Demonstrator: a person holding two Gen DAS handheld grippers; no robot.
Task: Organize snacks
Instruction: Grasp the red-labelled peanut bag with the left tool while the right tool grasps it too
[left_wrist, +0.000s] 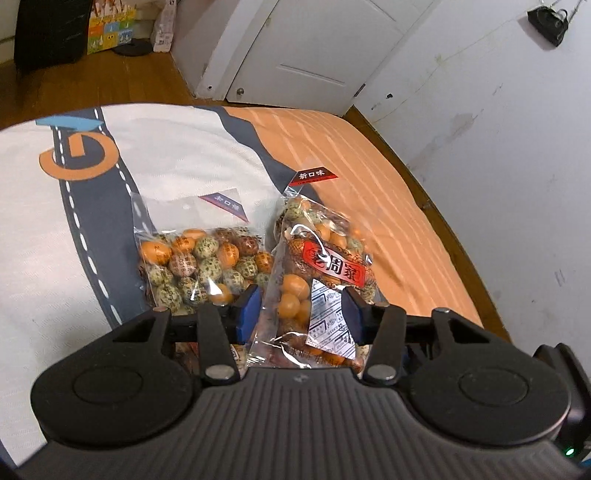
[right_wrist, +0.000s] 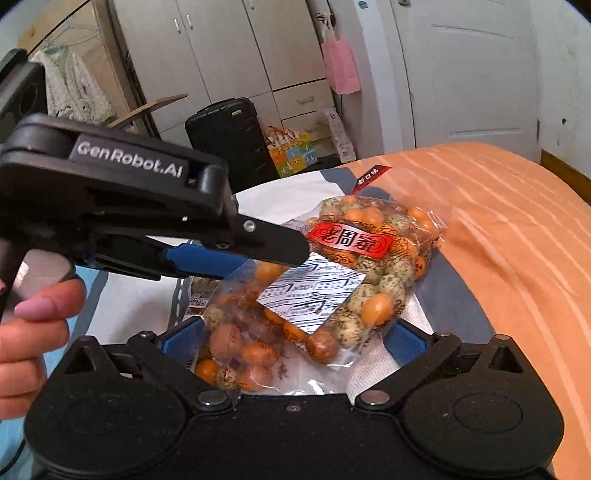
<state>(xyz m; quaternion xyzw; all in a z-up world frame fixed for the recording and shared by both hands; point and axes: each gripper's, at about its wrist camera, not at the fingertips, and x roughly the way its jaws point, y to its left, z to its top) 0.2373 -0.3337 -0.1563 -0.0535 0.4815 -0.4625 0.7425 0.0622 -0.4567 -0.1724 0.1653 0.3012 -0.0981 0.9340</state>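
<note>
A clear snack bag with a red label (left_wrist: 317, 280), full of orange and speckled egg-shaped snacks, stands between the blue pads of my left gripper (left_wrist: 301, 310), which is shut on its lower part. It also shows in the right wrist view (right_wrist: 354, 266), tilted above the bed. My right gripper (right_wrist: 295, 339) is open, its jaws wide on either side of the bag's lower end, with the left gripper's fingers (right_wrist: 221, 254) coming in from the left. A second snack bag (left_wrist: 195, 258) lies flat on the bed to the left.
The bed has a white, grey and orange printed cover (left_wrist: 369, 177). The wall (left_wrist: 498, 147) runs close along its right side. A white door (left_wrist: 314, 48), a black suitcase (right_wrist: 225, 136) and a colourful box (right_wrist: 291, 155) stand beyond the bed's far end.
</note>
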